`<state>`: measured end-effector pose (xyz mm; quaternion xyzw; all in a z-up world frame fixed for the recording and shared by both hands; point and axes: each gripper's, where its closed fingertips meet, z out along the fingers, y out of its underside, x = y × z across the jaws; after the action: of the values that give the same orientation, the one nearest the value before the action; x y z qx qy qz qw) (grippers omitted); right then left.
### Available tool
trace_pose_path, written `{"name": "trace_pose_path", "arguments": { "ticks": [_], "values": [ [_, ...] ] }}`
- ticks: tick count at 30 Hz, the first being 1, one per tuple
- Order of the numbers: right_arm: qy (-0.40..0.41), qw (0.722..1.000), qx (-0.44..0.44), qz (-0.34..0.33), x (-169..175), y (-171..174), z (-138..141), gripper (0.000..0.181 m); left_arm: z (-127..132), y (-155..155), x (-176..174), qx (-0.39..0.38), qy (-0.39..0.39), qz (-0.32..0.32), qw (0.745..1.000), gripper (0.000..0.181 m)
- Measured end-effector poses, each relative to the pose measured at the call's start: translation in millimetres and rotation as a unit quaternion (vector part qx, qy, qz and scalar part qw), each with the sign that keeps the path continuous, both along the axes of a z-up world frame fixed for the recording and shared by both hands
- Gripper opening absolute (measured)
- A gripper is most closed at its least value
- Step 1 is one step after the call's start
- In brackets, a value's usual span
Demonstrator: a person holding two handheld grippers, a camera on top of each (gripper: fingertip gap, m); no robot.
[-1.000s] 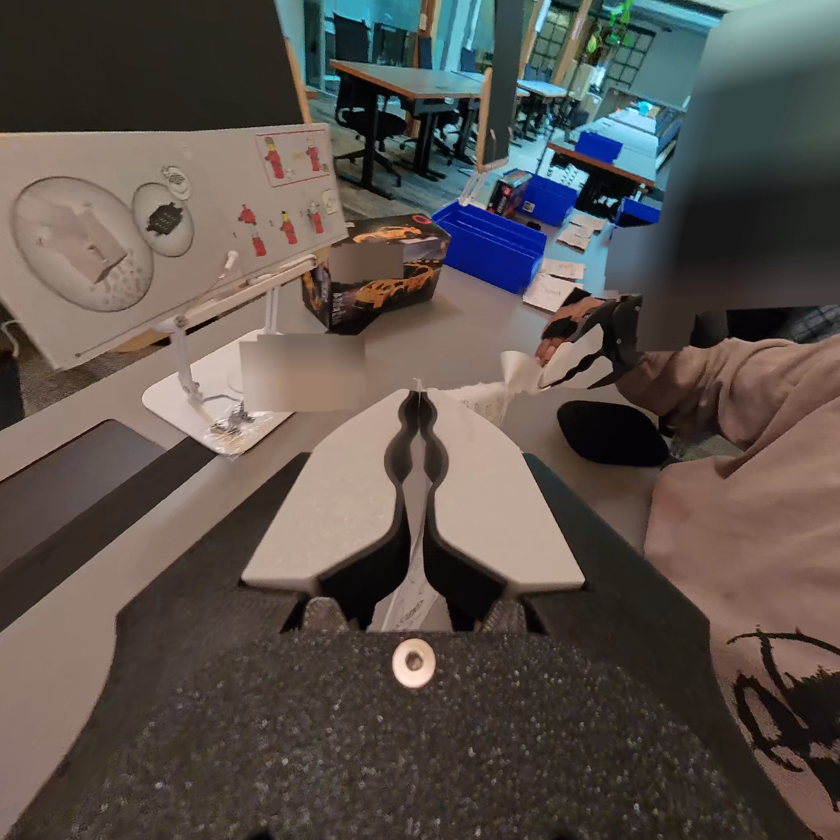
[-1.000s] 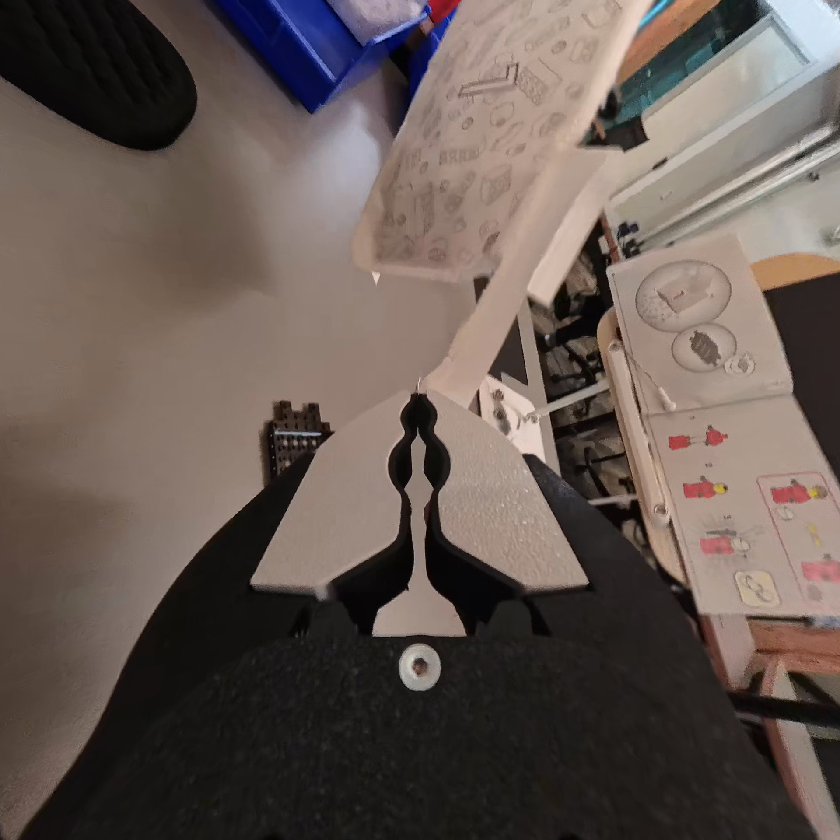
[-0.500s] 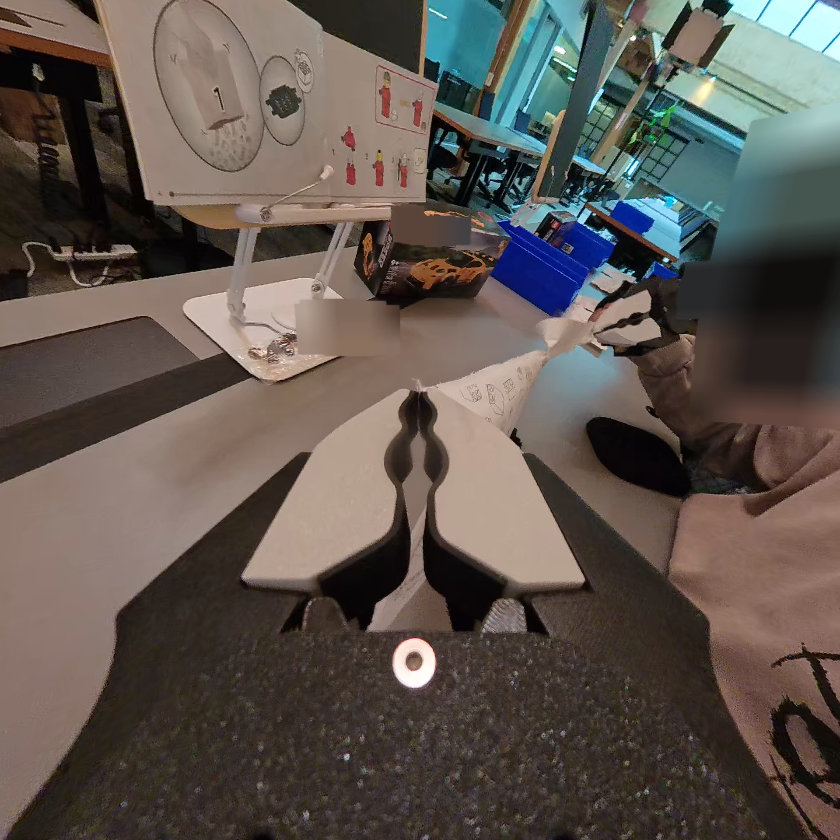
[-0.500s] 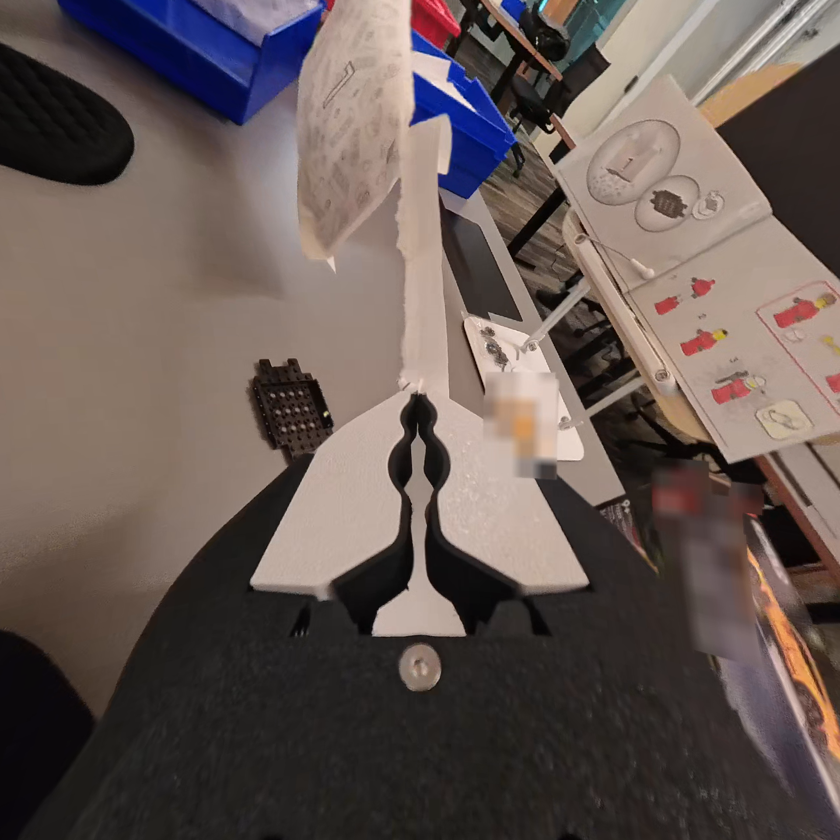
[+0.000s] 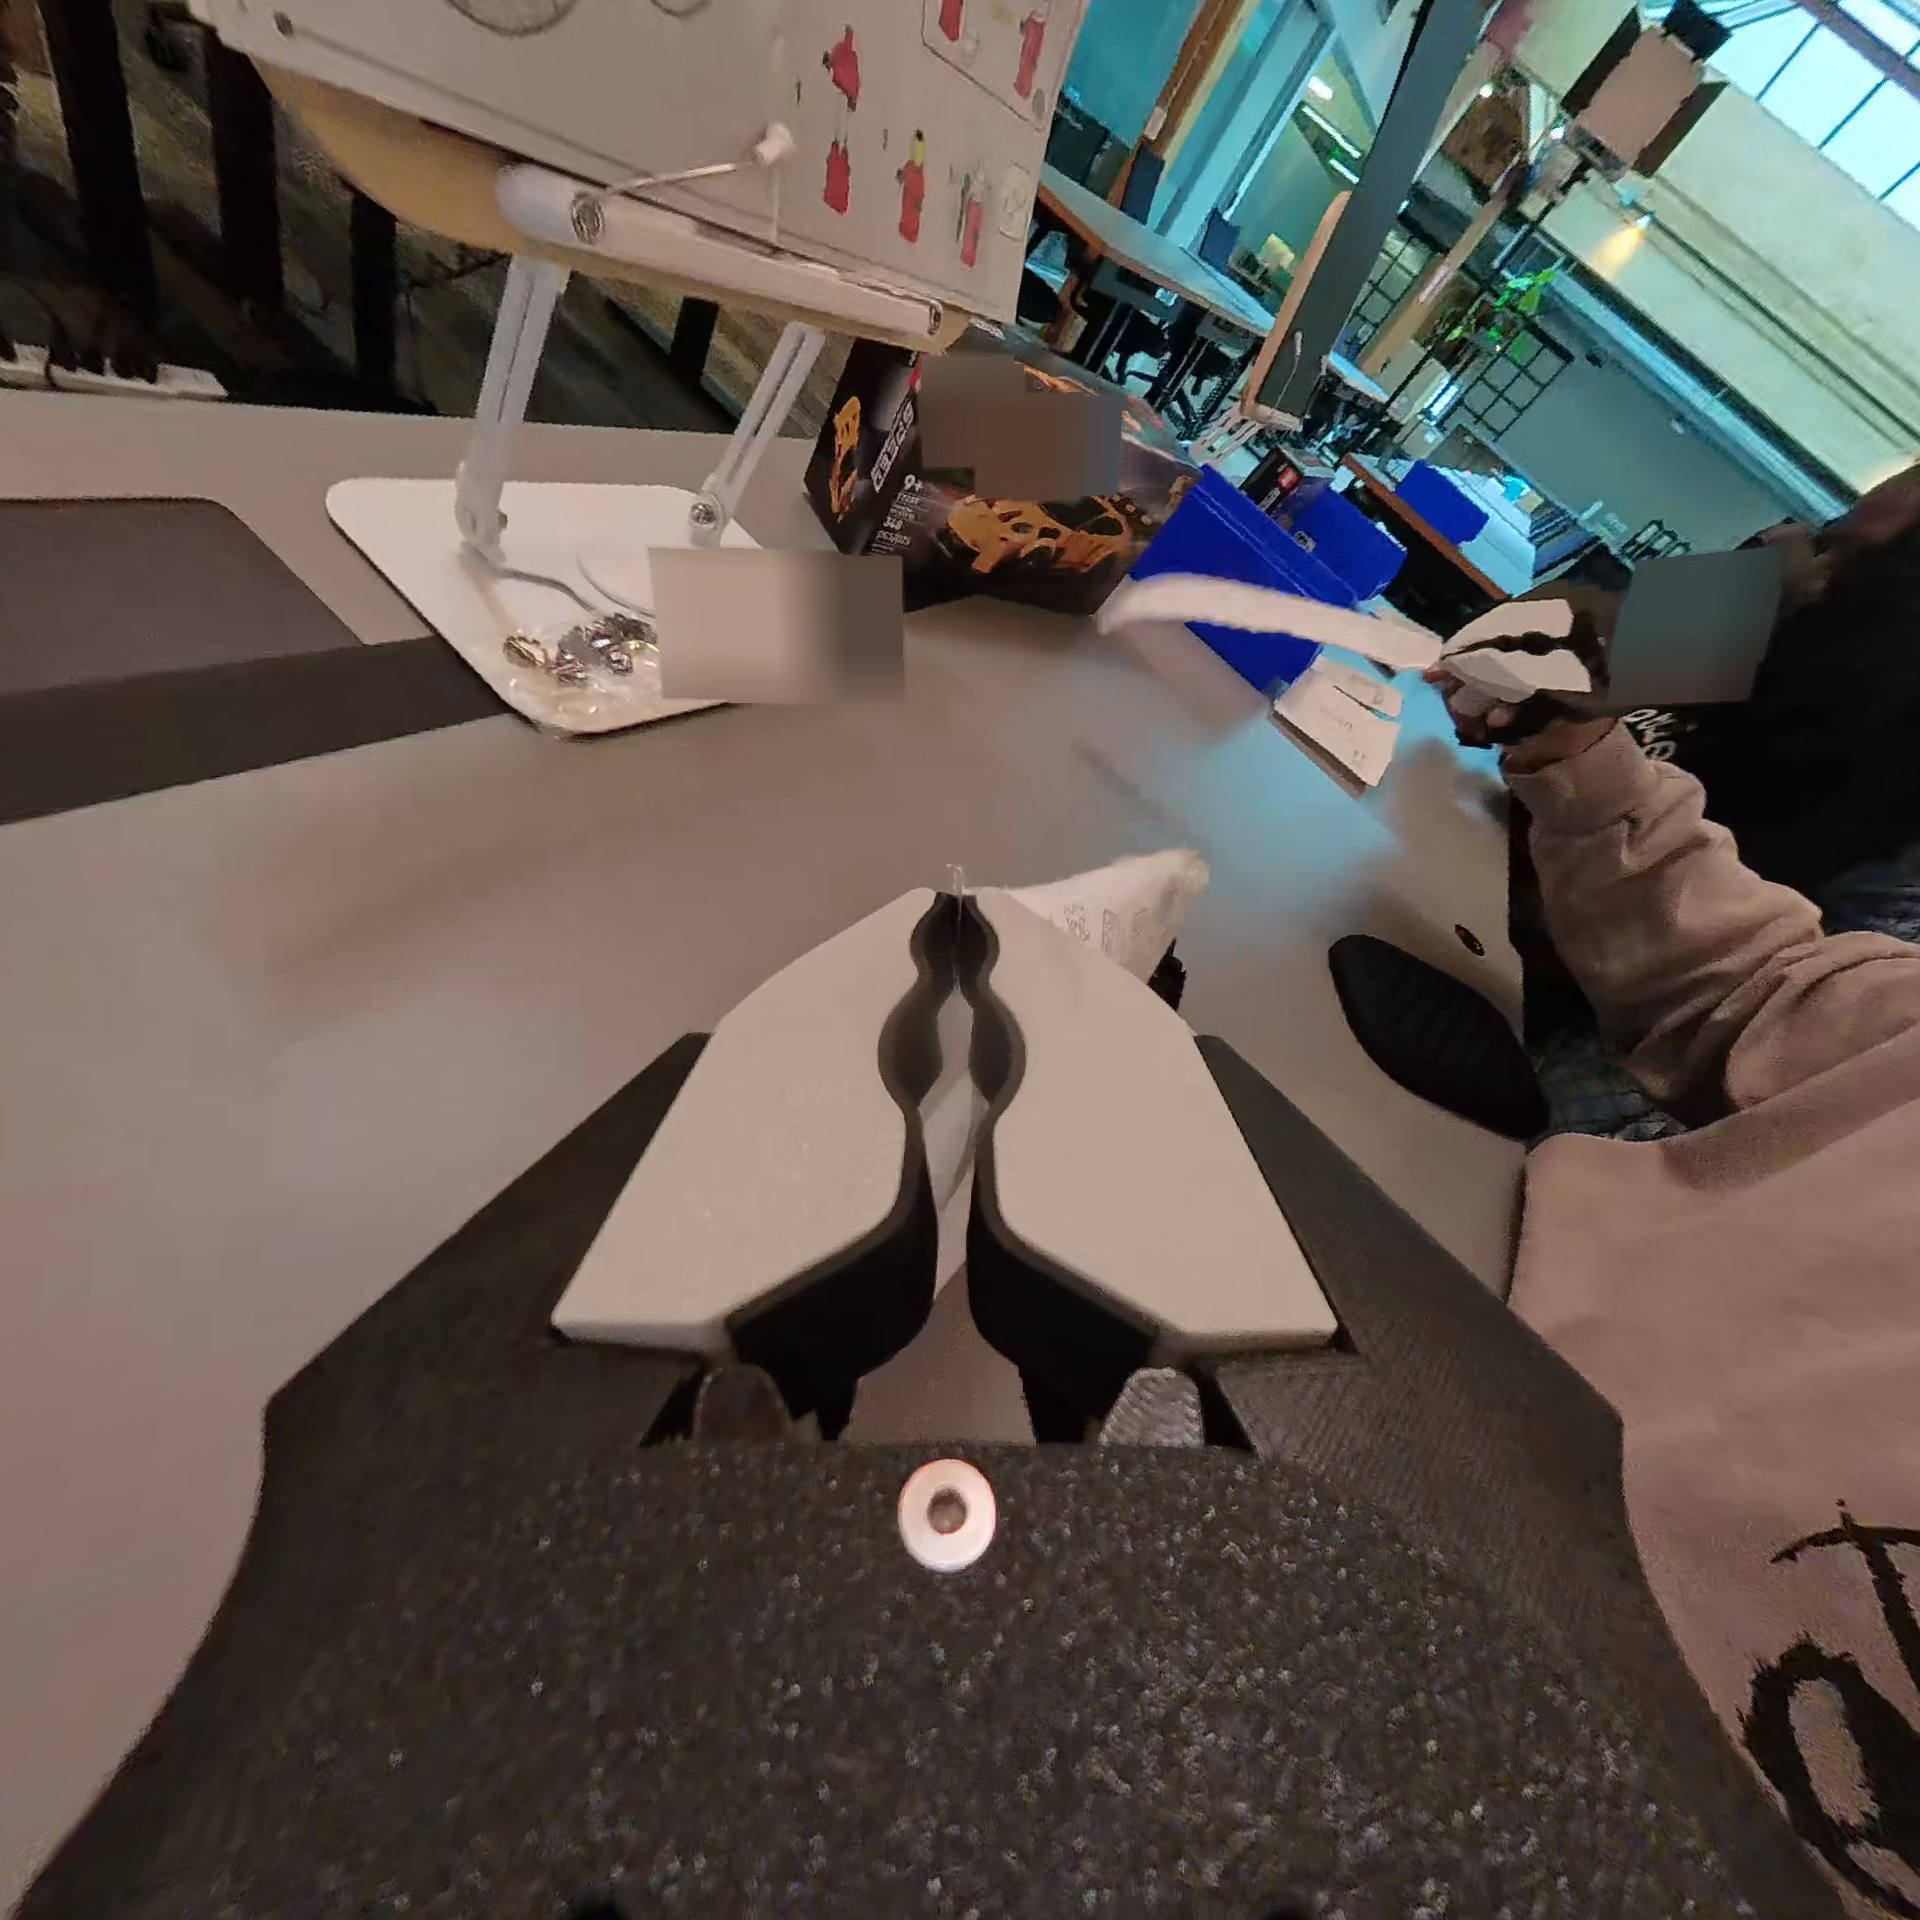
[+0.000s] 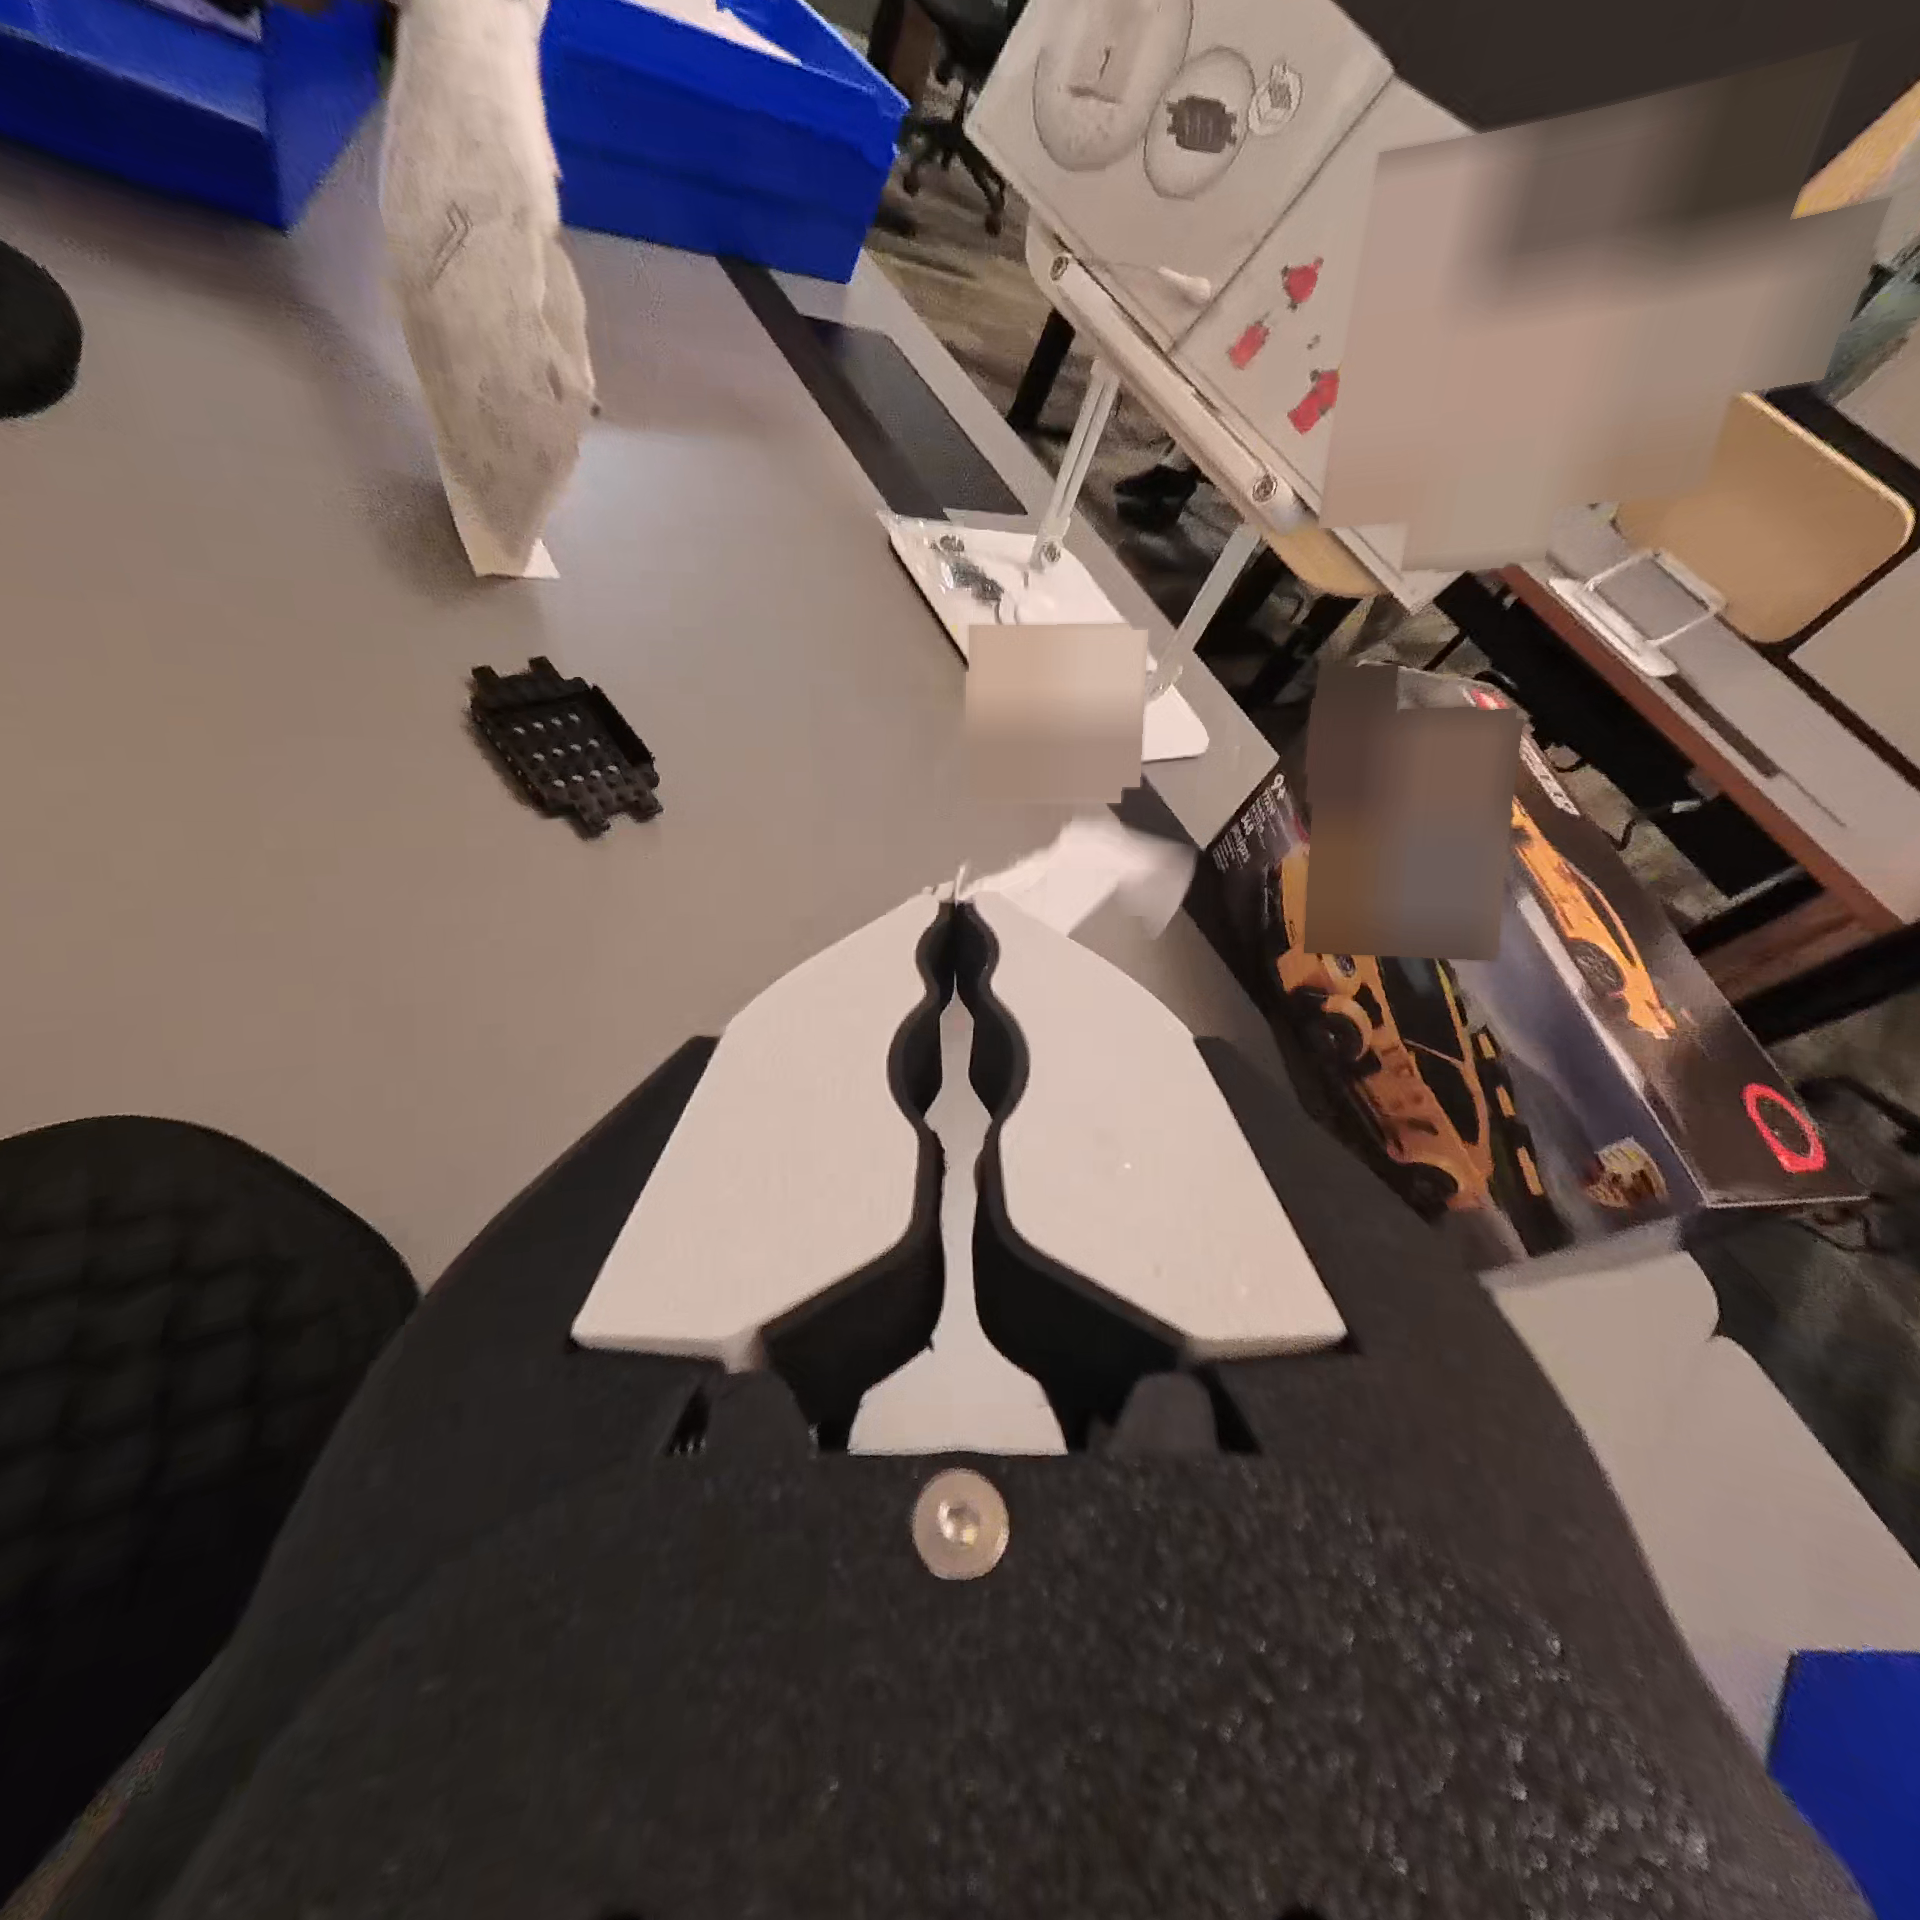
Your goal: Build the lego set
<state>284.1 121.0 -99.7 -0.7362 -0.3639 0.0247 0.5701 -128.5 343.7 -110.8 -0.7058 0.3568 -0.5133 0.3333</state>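
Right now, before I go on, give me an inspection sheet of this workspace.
Surface: grey table, flat.
Job's things: black studded plate lying flat; printed paper bag hanging; torn strip; instruction booklet on a stand.
Clutter: set box, blue bins, black pad.
Grippers: left gripper shut on the bag; right gripper shut on the strip.
Cables: nothing seen.
Surroundings: office desks; a person's sleeve.

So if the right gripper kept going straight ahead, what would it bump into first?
Probably nothing on the grey table soon: the right gripper, shut on a torn white paper strip, points between the black studded plate and white stand base. Depth is unclear.
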Motion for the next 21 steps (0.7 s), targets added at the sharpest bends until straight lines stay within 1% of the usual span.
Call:
{"name": "trace_pose_path", "arguments": {
  "ticks": [3,6,8,11,15,19,21],
  "values": [
    [0.004,1.000,-0.010,-0.012,6,0,7,0.000,-8,2,4,0.000,0.006,0.015,1.000,0.000],
    [-0.002,0.998,-0.028,-0.050,26,4,5,0.000,-14,10,4,0.005,0.009,0.044,0.999,0.000],
    [-0.021,0.994,-0.045,-0.093,52,7,1,0.000,-18,14,3,0.002,0.013,0.060,0.998,0.000],
    [-0.031,0.986,-0.065,-0.149,96,17,7,0.000,-21,15,5,0.015,0.025,0.069,0.997,0.000],
    [-0.081,0.975,-0.041,-0.203,154,50,24,0.000,-19,17,13,0.026,0.017,0.077,0.997,0.000],
    [-0.136,0.965,0.016,-0.224,195,94,52,0.000,-26,15,21,0.034,0.025,0.084,0.996,0.000],
    [-0.136,0.961,0.057,-0.234,208,112,67,0.000,-30,13,23,0.037,0.027,0.086,0.995,0.000]
  ]
}}
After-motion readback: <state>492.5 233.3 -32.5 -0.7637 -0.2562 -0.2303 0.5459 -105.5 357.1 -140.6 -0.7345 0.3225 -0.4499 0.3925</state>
